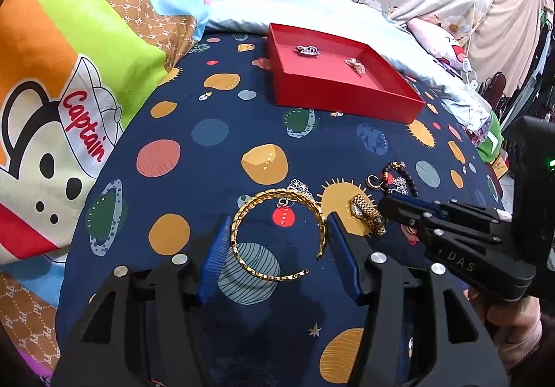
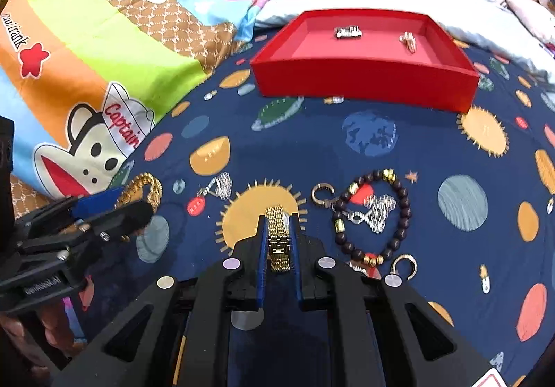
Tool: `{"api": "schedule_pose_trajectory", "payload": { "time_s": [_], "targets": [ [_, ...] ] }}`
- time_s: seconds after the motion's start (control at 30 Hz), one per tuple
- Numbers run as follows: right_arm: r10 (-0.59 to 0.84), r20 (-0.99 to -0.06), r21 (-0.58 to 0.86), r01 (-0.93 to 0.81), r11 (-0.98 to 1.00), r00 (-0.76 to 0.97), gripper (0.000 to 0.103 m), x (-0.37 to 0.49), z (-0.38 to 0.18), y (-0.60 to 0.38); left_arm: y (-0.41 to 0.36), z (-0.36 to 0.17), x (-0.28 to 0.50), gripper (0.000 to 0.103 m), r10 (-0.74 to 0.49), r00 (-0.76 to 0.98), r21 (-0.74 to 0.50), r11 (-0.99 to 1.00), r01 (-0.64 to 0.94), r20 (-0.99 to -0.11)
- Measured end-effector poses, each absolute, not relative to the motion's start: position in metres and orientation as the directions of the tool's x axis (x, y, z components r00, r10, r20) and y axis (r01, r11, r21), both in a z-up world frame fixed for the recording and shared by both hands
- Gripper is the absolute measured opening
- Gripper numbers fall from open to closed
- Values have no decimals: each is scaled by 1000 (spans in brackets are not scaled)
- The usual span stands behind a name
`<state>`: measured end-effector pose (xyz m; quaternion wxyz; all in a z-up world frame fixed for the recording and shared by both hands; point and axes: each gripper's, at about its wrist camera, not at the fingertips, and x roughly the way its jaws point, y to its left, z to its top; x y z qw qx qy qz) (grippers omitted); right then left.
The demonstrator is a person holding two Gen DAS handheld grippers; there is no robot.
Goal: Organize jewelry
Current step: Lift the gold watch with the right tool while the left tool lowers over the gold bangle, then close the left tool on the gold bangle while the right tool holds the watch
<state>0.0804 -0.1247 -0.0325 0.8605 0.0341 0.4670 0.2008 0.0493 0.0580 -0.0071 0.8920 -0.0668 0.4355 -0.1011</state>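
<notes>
My right tongs (image 2: 278, 241) are clamped on the gold watch (image 2: 278, 237) just off the bed, six o'clock of the red tray (image 2: 364, 81). My left tongs (image 1: 277, 241) straddle the gold bangle (image 1: 277, 230), unclenched. Next I'd carry the watch toward twelve o'clock, over the tray's near wall.
</notes>
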Motion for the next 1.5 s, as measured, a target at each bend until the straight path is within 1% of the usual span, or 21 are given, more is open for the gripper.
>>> {"api": "schedule_pose_trajectory", "payload": {
  "time_s": [0.07,0.1,0.13,0.17,0.3,0.33,0.53,0.6,0.63,0.7,1.0,1.37,1.5],
  "targets": [
    [367,-798,238,-309,921,478,13,79,-36,-125,57,-7,49,54,-239,599,-207,971,123,-764],
    [362,-800,231,-311,922,479,16,78,-37,-124,58,-8,49,54,-239,598,-208,970,122,-765],
    [356,-802,224,-311,924,479,21,78,-38,-122,58,-9,50,54,-239,597,-209,970,121,-766],
    [350,-804,217,-312,925,480,23,78,-39,-121,58,-9,50,54,-238,594,-210,971,119,-768],
    [326,-815,184,-321,929,479,30,83,-43,-114,58,-10,50,54,-241,591,-211,970,120,-770],
    [320,-817,174,-325,930,479,30,85,-45,-111,58,-10,50,54,-242,591,-211,970,122,-769],
    [291,-820,122,-347,930,493,30,89,-48,-100,58,-10,51,54,-243,589,-216,969,117,-771],
    [269,-822,88,-354,931,502,28,88,-48,-96,58,-11,52,54,-243,589,-217,969,115,-771],
    [252,-823,63,-359,931,509,25,86,-48,-94,58,-11,52,54,-243,589,-218,969,115,-771],
    [241,-822,43,-366,930,516,23,85,-48,-91,59,-11,52,54,-243,589,-218,969,115,-771],
    [283,-809,107,-344,933,515,23,81,-42,-100,61,-10,52,54,-245,594,-219,969,117,-766],
    [322,-746,162,-310,937,583,23,74,-6,-121,54,4,55,54,-256,618,-218,966,139,-744],
    [321,-720,161,-301,940,615,22,74,10,-129,49,14,60,54,-269,633,-223,963,154,-726]
  ]
}}
